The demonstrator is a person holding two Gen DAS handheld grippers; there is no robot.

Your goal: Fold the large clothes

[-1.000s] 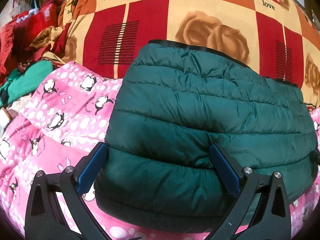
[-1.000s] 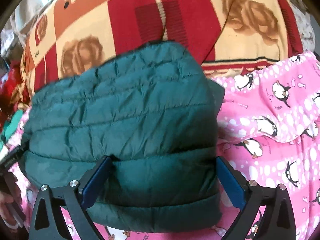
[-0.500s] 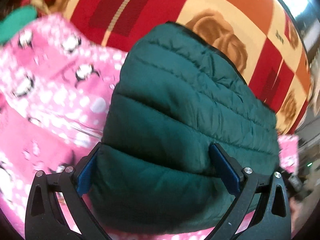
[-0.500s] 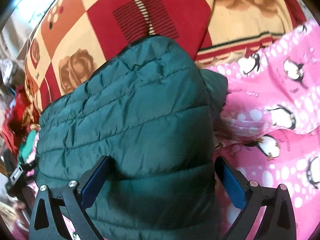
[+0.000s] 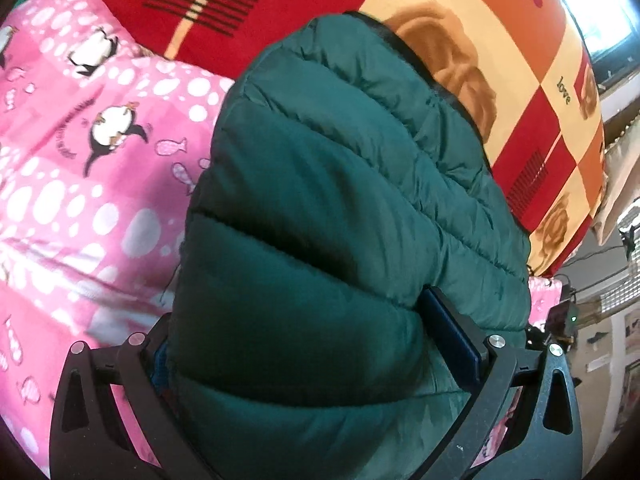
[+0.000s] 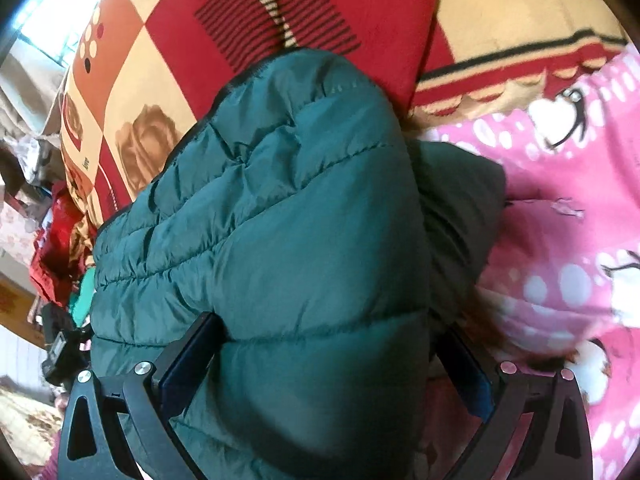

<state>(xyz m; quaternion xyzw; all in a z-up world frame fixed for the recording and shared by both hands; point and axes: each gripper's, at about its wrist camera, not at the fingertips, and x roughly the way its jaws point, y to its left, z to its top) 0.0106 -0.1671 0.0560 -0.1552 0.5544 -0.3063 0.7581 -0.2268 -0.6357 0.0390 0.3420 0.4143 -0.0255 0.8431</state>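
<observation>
A folded dark green puffer jacket (image 5: 340, 200) lies on the bedding and fills the middle of both views. My left gripper (image 5: 306, 346) is open, its fingers straddling one end of the bundle; the right blue pad (image 5: 452, 336) presses against the fabric and the left pad is mostly hidden behind it. In the right wrist view the same jacket (image 6: 280, 208) bulges between the wide-set fingers of my right gripper (image 6: 330, 368), which is also open. A darker flap of the jacket (image 6: 460, 208) sticks out on the right side.
A pink penguin-print blanket (image 5: 80, 160) lies under and beside the jacket, also seen as pink blanket (image 6: 560, 220). A red, orange and cream rose-pattern blanket (image 5: 500, 60) lies behind. Red and green clothes (image 6: 60, 248) are piled at the far left.
Both grippers have pushed further onto the jacket's two ends and rolled in opposite directions, so the views tilt. The jacket now fills the gap between each pair of fingers; finger spacing is unchanged.
</observation>
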